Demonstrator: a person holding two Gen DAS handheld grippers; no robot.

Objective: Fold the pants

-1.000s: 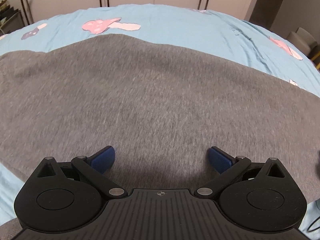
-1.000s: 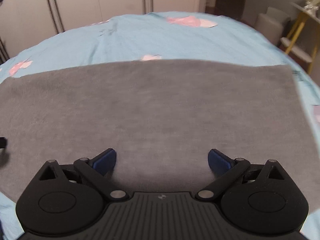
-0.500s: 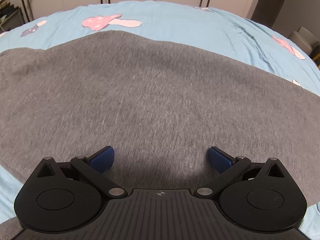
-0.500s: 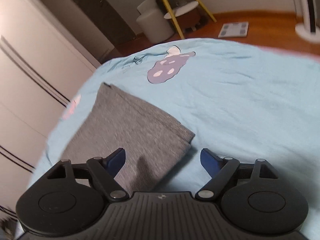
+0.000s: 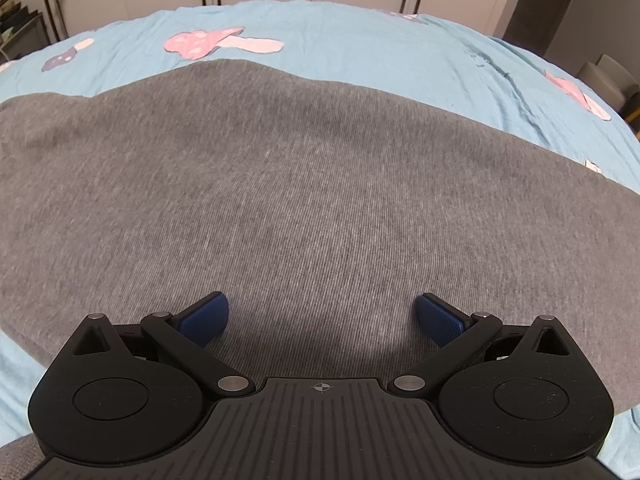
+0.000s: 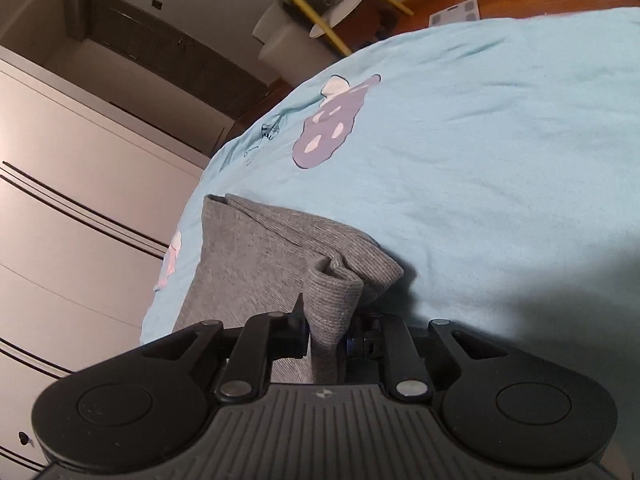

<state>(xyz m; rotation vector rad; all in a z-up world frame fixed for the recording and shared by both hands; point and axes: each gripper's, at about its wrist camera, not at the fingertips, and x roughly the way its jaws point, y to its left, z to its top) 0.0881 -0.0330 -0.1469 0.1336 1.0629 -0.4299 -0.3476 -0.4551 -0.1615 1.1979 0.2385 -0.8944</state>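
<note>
The grey pants [image 5: 304,184] lie spread flat across a light blue bedsheet [image 5: 360,56]. My left gripper [image 5: 322,314] is open and empty, hovering low over the grey fabric with its blue pads wide apart. In the right wrist view the pants [image 6: 248,256] end in a cuff edge near the bed's side. My right gripper [image 6: 328,334] is shut on a bunched fold of that grey end, which stands up between the jaws.
White wardrobe doors [image 6: 72,208] stand beyond the bed. A yellow-legged stand [image 6: 320,4], a grey bin [image 6: 288,44] and a bathroom scale [image 6: 454,12] are on the wooden floor past the bed's edge. Mushroom prints [image 5: 208,42] mark the sheet.
My right gripper swung to the end of the pants and closed on the fabric edge, bunching it up. My left gripper stayed open and barely shifted over the cloth.
</note>
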